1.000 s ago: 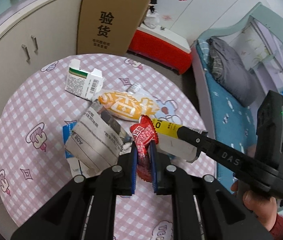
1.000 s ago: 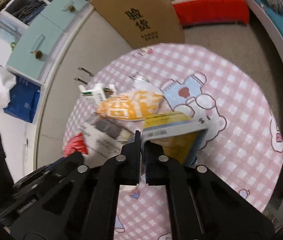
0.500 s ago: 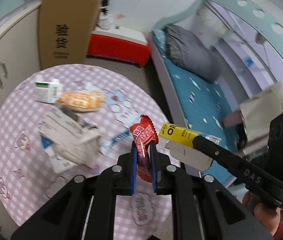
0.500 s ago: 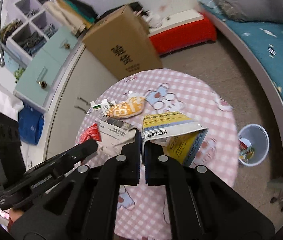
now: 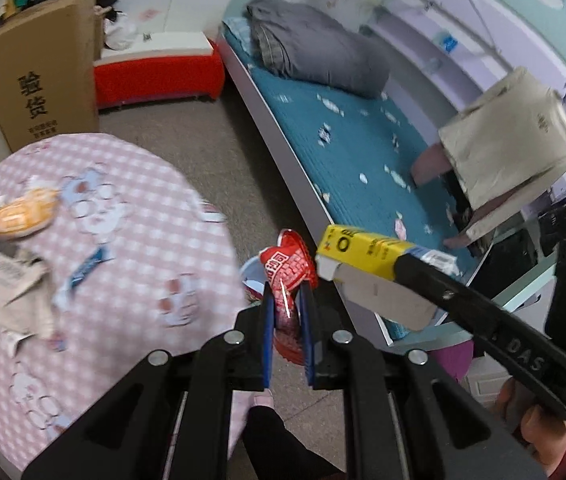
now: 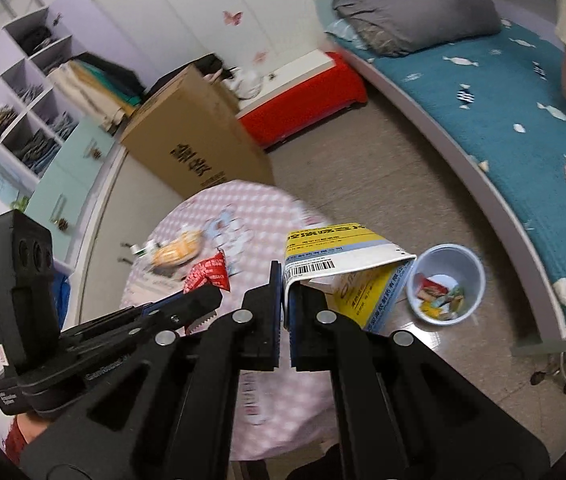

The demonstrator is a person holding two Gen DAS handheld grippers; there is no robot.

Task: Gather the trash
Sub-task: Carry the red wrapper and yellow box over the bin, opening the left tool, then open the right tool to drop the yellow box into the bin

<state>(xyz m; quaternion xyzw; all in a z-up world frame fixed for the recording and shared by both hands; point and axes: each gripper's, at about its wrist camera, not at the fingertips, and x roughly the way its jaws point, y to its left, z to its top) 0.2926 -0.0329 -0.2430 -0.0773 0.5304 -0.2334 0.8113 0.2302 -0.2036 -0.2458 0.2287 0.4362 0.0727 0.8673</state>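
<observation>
While both pieces of trash hung clear of the bin, we carried them gripped. Our right gripper was clamped on one wall of the yellow carton, which hung up and to the left of the bin, over the floor. Its long axis ran roughly level, open end toward the bin. Our left gripper pinched the red wrapper, which stood upright from the pads, farther from the bin, near the table edge. To finish well, we judged each piece should be brought right over the bin mouth before release, the carton tipped end-down so it drops inside. More litter lay on the table, well away from the bin, beyond the wrapper.
</observation>
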